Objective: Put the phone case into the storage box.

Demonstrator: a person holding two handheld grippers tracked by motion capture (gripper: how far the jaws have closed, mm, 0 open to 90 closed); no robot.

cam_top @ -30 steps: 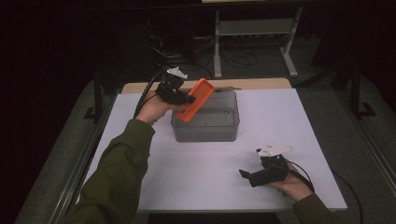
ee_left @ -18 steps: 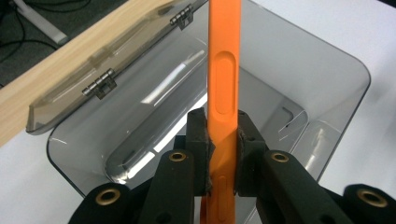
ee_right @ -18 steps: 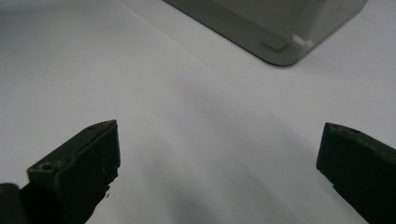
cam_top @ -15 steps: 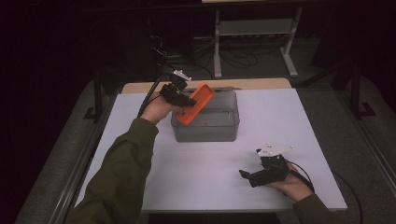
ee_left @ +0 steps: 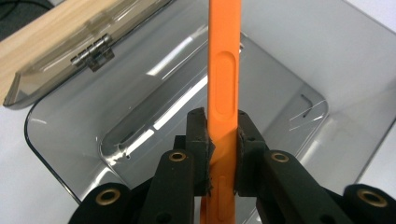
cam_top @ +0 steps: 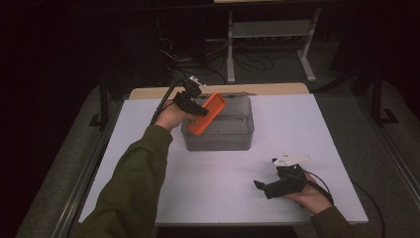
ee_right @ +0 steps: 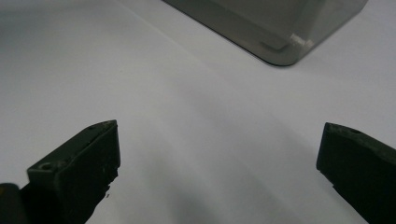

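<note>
Case (cam_top: 207, 114), orange, slim, held tilted over the near-left rim of the bin (cam_top: 242, 136); seen edge-on in the left gripper view (ee_left: 223, 79), hanging above the bin's bare floor.

Largest first: white surface (cam_top: 327, 129), with a strip of wooden board (cam_top: 267, 89) along its far edge. Then the bin, smoky clear plastic, set near the middle toward the far side, its hinged lid (ee_left: 60, 56) thrown open and lying back toward the board. Nothing visible inside it. Then the case, and last the two grippers.

Step in hand, by judgement: placing the case into the bin. Carried to the opening but not yet let go; lower end near or just inside the rim, upper end raised toward the far side. Next move likely calls for lowering it clear of the wall, levelling it toward the floor of the bin, then spreading the jaws to release. Some risk of catching the rim if lowered as tilted.

Left gripper (ee_left: 223, 142): clamped tight on the case, one pad on each flat face, gripping near one end.

Right gripper (ee_right: 219, 154): jaws spread wide, nothing between them, resting low on the surface at the near right (cam_top: 272, 186), well apart from the bin.
</note>
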